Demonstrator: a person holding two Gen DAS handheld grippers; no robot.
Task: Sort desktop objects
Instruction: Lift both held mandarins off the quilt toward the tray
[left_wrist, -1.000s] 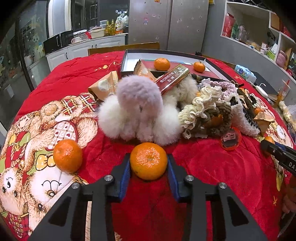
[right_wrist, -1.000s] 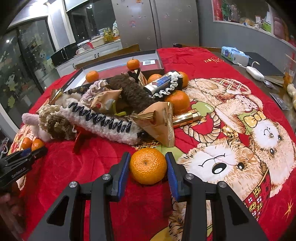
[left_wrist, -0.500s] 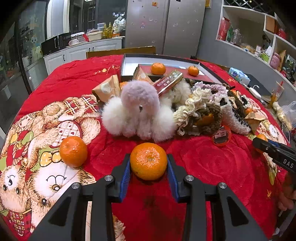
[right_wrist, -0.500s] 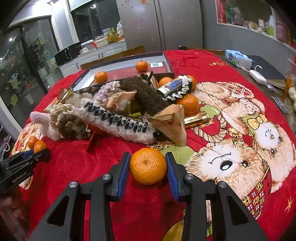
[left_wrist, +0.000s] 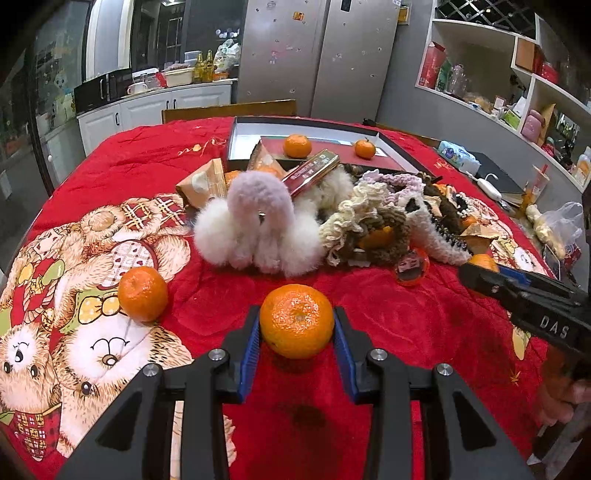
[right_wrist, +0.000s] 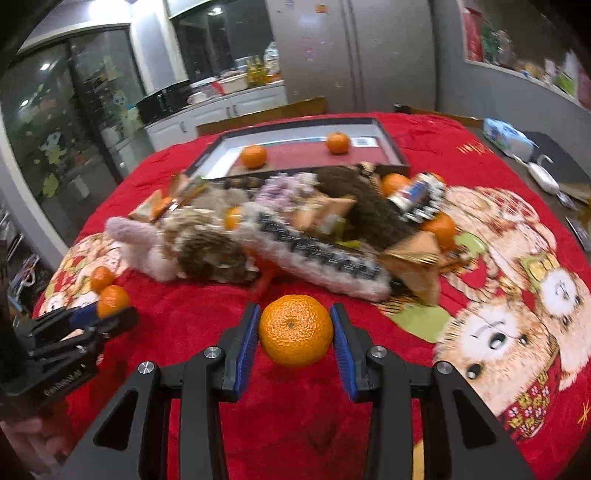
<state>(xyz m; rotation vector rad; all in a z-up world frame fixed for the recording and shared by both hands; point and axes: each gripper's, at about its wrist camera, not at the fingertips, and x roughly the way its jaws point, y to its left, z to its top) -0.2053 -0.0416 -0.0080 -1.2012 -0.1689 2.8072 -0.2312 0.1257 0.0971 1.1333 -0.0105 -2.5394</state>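
In the left wrist view my left gripper is shut on a tangerine, held above the red bear-print cloth. In the right wrist view my right gripper is shut on a second tangerine, also off the cloth. Each gripper shows at the edge of the other's view, the right one and the left one. A loose tangerine lies left of my left gripper. Behind the pile stands a shallow black tray with two tangerines in it.
A heap of fluffy hair clips, scrunchies, snack packets and a red box fills the table's middle. More tangerines sit among it. A charger and dark books lie at the right edge.
Both grippers have lifted with their tangerines and drawn back from the pile, so more of the table shows. The right view is now blurred by motion. The grips have not changed.
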